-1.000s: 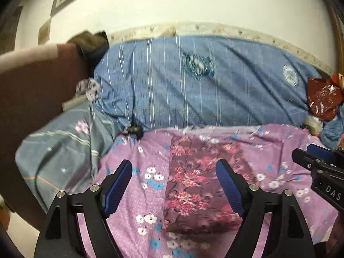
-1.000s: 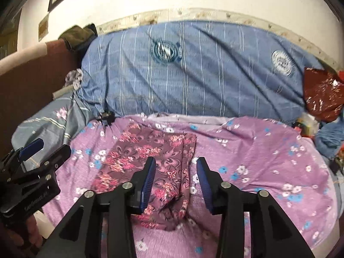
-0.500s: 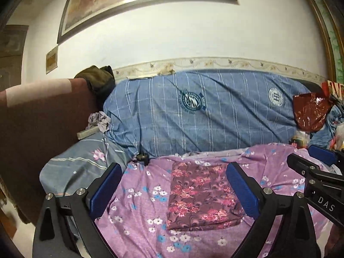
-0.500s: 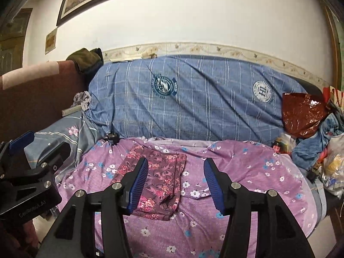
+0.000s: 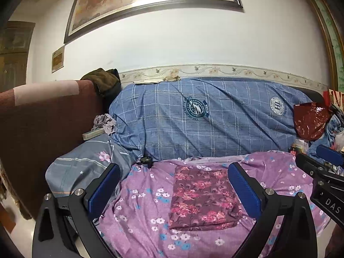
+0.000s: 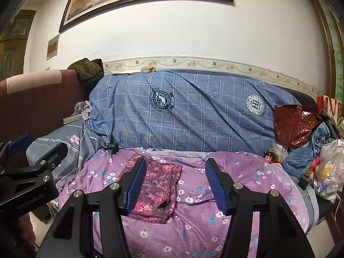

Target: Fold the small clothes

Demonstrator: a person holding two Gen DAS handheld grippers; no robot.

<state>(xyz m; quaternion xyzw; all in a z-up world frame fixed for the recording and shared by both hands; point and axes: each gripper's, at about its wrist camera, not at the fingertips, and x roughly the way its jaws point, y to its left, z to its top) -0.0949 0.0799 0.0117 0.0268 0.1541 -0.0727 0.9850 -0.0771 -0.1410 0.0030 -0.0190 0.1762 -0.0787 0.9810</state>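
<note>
A folded maroon floral garment (image 5: 202, 197) lies flat on the purple flowered sheet (image 5: 139, 204) of the sofa seat; the right wrist view shows the garment (image 6: 157, 185) as a narrow rectangle. My left gripper (image 5: 173, 165) hangs above and in front of it, jaws wide open and empty. My right gripper (image 6: 176, 160) is also held back from the cloth, its jaws still opening with nothing between them. Each gripper shows in the other's view: the right gripper (image 5: 322, 172) at the right edge, the left gripper (image 6: 32, 172) at the left edge.
A blue plaid cover (image 5: 215, 124) drapes the sofa back. A grey flowered pillow (image 5: 81, 167) and a brown armrest (image 5: 43, 118) stand at the left. A red foil bag (image 5: 309, 120) and piled bags and clothes (image 6: 326, 172) crowd the right end. A small black object (image 5: 146, 160) lies at the seat's back.
Both grippers have drawn back and upward from the garment, and both jaws have widened. The folded garment stays flat on the sheet.
</note>
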